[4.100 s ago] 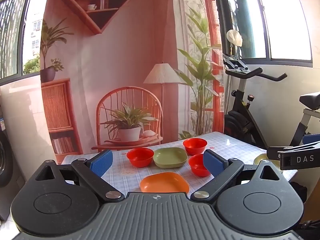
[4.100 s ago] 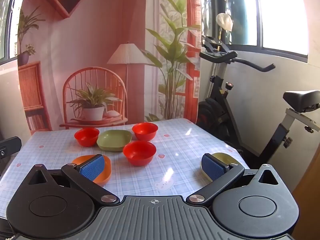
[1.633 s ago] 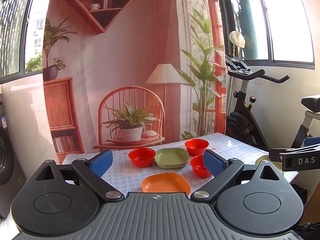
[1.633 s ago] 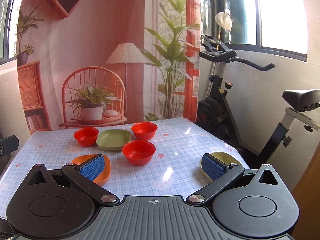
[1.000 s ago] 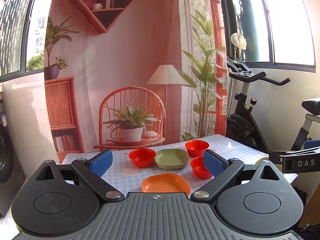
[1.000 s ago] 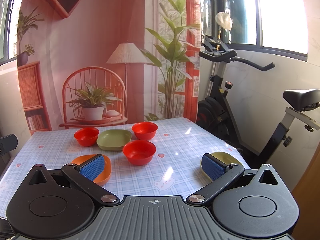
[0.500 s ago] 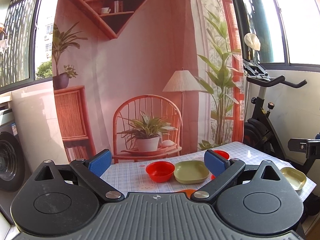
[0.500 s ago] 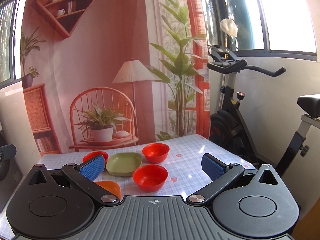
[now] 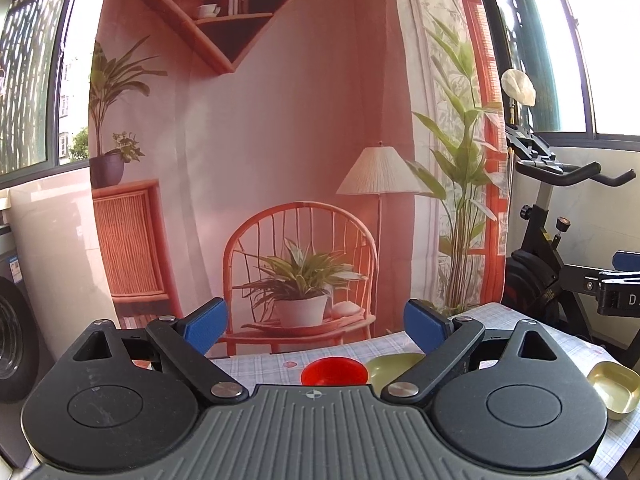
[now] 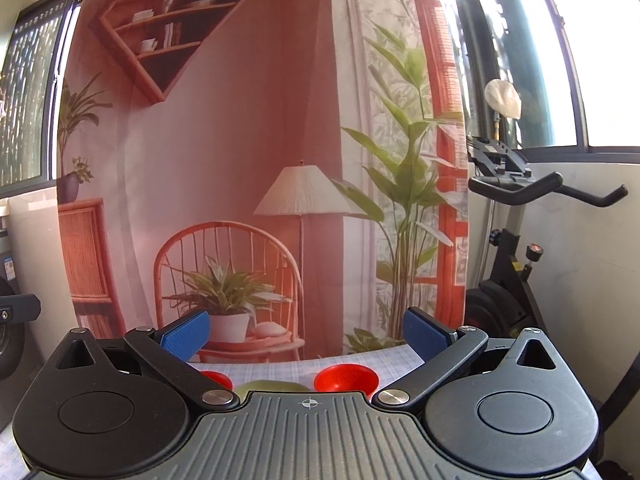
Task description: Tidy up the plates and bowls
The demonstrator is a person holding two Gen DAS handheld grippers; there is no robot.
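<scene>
Holding both grippers above the near edge of the worktop (image 9: 496, 320), we see each pair of jaws spread wide and gripping nothing; the left gripper (image 9: 316, 322) looks over a red bowl (image 9: 334, 371) with a green dish (image 9: 394, 364) just beside it on its right; a yellow dish (image 9: 616, 388) sits well apart near the worktop's right edge; the right gripper (image 10: 306, 336) faces another red bowl (image 10: 346, 377), a sliver of the green dish (image 10: 272, 386) and part of a red bowl (image 10: 218, 380) further left; a printed backdrop (image 9: 280, 120) hangs behind, an exercise bike (image 10: 516, 260) at its right.
</scene>
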